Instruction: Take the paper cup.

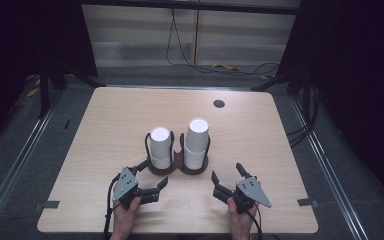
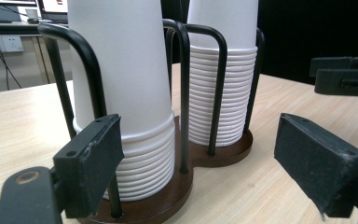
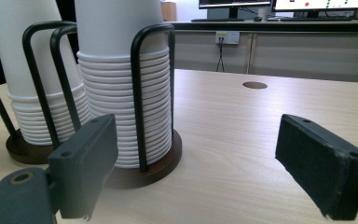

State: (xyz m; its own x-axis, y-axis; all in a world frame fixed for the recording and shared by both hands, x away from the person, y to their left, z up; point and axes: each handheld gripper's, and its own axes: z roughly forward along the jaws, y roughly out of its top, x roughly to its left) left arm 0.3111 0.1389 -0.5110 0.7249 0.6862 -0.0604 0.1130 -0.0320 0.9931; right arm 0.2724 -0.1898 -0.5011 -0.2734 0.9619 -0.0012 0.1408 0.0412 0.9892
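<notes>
Two stacks of white paper cups, left stack [image 1: 160, 147] and taller right stack [image 1: 196, 142], stood upside down in a dark wire cup holder [image 1: 178, 167] mid-tabletop [image 1: 105, 120]. Left tool [image 1: 152, 179] and right tool [image 1: 227, 178] hovered just in front, jaws wide apart, nothing between. Judged very light, thin-walled, easily crushed, rather smooth. Best taken by the top cup's bare wall above the wire loops, gently, since nested cups probably stick together.
</notes>
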